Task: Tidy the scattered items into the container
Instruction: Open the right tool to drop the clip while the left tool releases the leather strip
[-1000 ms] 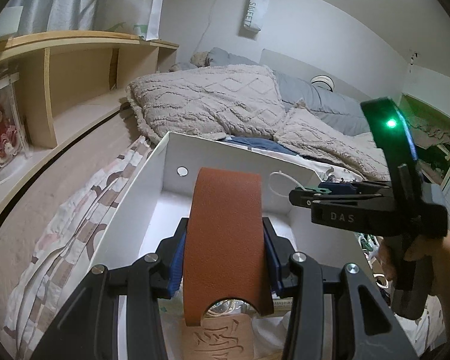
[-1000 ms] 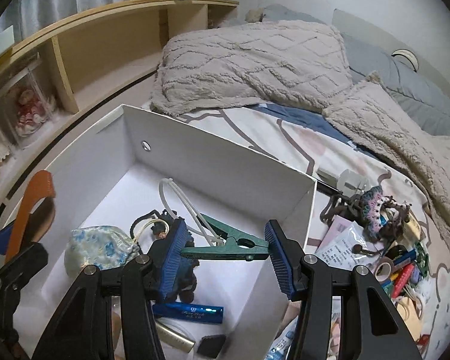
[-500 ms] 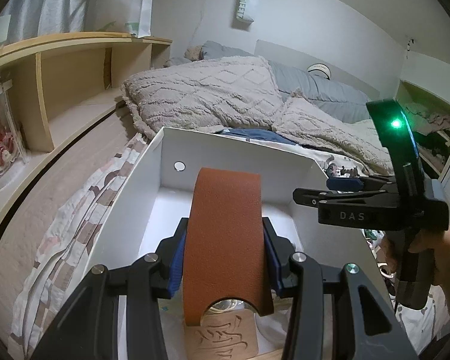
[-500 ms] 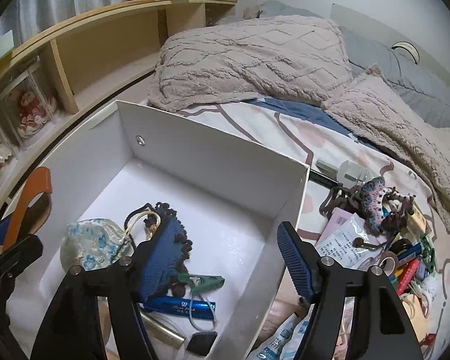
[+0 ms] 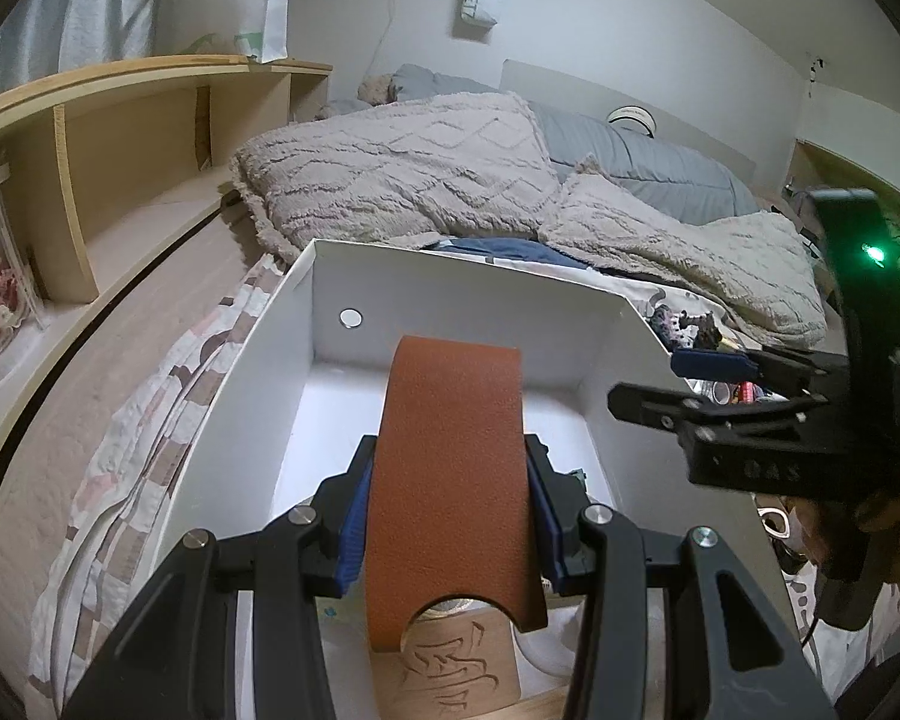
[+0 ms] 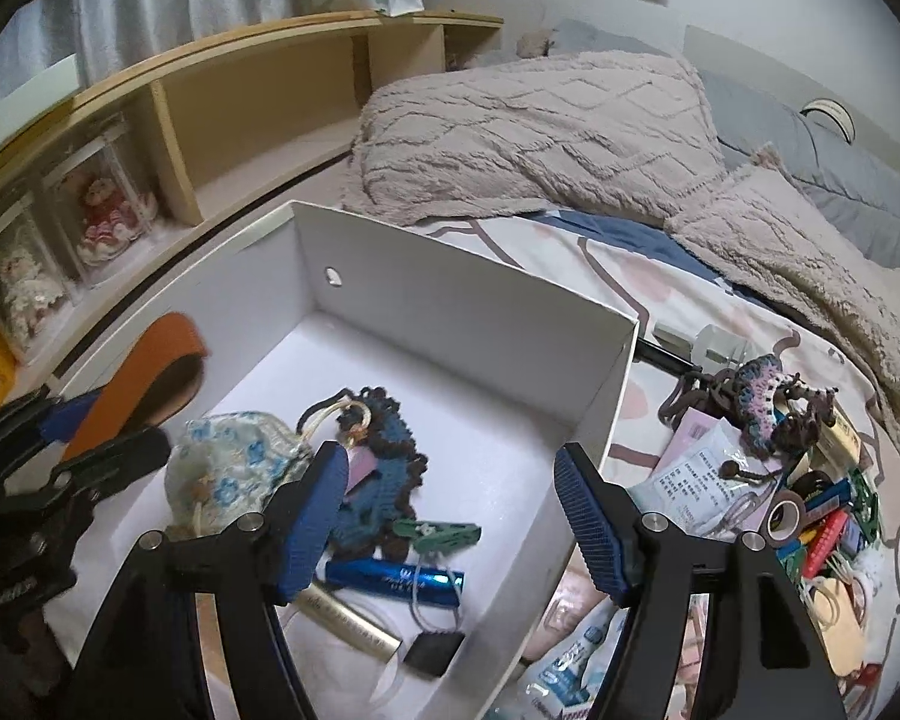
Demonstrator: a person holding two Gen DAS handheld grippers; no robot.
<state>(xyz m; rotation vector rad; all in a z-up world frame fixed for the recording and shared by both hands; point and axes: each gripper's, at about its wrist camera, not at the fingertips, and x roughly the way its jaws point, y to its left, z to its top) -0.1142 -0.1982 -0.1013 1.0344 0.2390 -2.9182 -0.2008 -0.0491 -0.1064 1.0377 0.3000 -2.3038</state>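
A bedroom, seen from two handheld grippers: a wooden shelf unit (image 6: pixel 258 114) runs along the left wall, its glass-fronted cubbies holding dolls (image 6: pixel 111 213), and a bed (image 6: pixel 678 300) with a patterned sheet carries the work. A white cardboard box (image 6: pixel 462 312) sits open-topped at the bed's left edge, just beside the shelf; its straight walls stand upright, one pierced by a round hole, and its far half is bare floor with free room.

At the box's near left corner the left gripper (image 5: pixel 450 516) points downward, its blue ribbed pads clamped on a curved orange strap (image 5: pixel 450 468) of pebbled, leather-like material, held upright above the box's near end. A tan tag stamped with a character (image 5: pixel 450 669) hangs below it.

On the box floor lie a floral fabric pouch (image 6: pixel 234 468), a blue-and-brown crocheted piece (image 6: pixel 384 462), a green clothespin (image 6: pixel 438 534), a glossy blue tube (image 6: pixel 390 579), a gold tube (image 6: pixel 348 618) and a small black square (image 6: pixel 432 651), all crowded toward the near wall.

The right gripper (image 6: pixel 450 525), angled down over the box's right wall, has just been opening; its jaws stand apart with nothing between them, the clothespin lying below. A hand (image 5: pixel 858 534) grips its handle.

Right of the box, scattered items (image 6: pixel 798 492) remain piled on the sheet: a crocheted purple piece, paper packets, tape rolls. A fluffy beige blanket (image 6: pixel 540 120) covers the bed's far end.
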